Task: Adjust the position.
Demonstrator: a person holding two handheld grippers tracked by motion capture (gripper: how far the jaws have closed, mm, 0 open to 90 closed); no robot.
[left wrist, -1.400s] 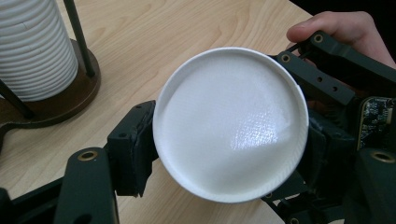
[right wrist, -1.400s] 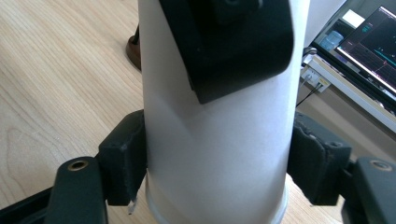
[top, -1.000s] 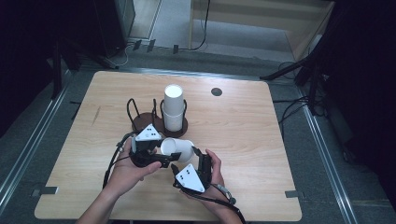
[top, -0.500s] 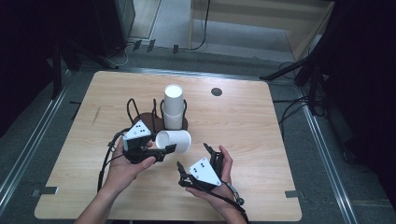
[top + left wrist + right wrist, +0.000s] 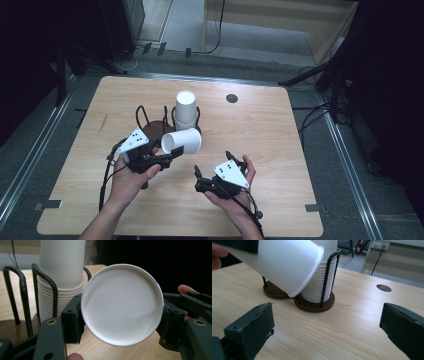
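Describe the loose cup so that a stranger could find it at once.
On the table, find the two wire holders near the middle; the right holder has a stack of cups. Just in front of it, the left claw holds one cup. It alone lies on its side, off the table.

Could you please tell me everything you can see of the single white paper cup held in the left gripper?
The single white paper cup looks matte and plain, with a rolled rim and a recessed round base. It lies tipped on its side above the light wooden table, clamped near its base between the left gripper's black jaws, mouth toward the stack of white cups in its black wire holder. Nothing else visibly touches it.
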